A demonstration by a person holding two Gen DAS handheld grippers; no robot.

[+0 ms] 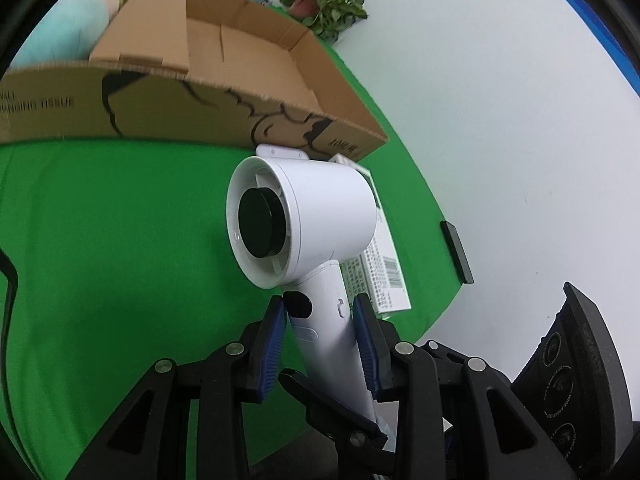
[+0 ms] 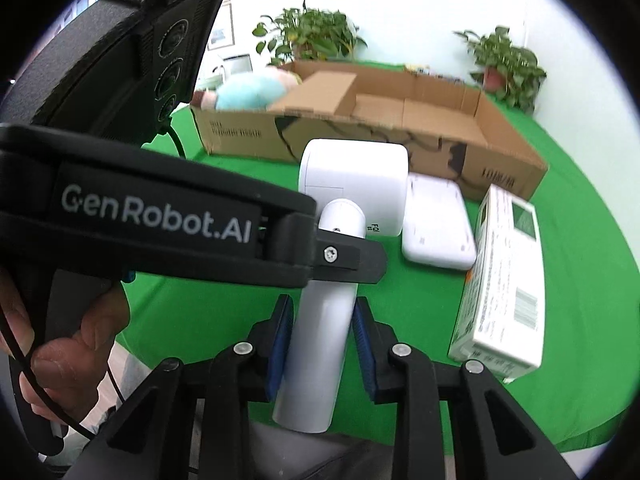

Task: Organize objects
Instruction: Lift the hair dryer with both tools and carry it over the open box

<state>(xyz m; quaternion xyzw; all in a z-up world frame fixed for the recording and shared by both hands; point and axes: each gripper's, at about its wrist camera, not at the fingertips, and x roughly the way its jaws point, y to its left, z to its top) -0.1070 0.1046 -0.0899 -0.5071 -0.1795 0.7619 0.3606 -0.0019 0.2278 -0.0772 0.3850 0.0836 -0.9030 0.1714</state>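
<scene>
Both tools have a grip on the same white hair dryer (image 1: 304,216) right now. The left tool (image 1: 320,320) is pinching the handle up near the head, blue pads (image 1: 276,344) pressed against each side, just below the black button. The right tool (image 2: 322,324) is pinching the handle lower down, toward its butt end, and in the right wrist view the left tool crosses over the handle just above it. The dryer is held up off the green desk (image 1: 120,240), head pointing away toward the cardboard box (image 1: 240,108), with the black round cap on the head's end facing the left camera.

That box sits open at the back of the desk, with a teal and pink plush toy (image 2: 248,90) in its left end and a folded cardboard flap (image 2: 320,88) next to it. Just in front of the box lies a flat white device (image 2: 436,224), and beside that, further right, a white carton with a barcode (image 2: 504,280) lying on its side. Two potted plants (image 2: 316,36) stand behind the box. A small black slab (image 1: 456,252) sits at the desk's edge in the left view.
</scene>
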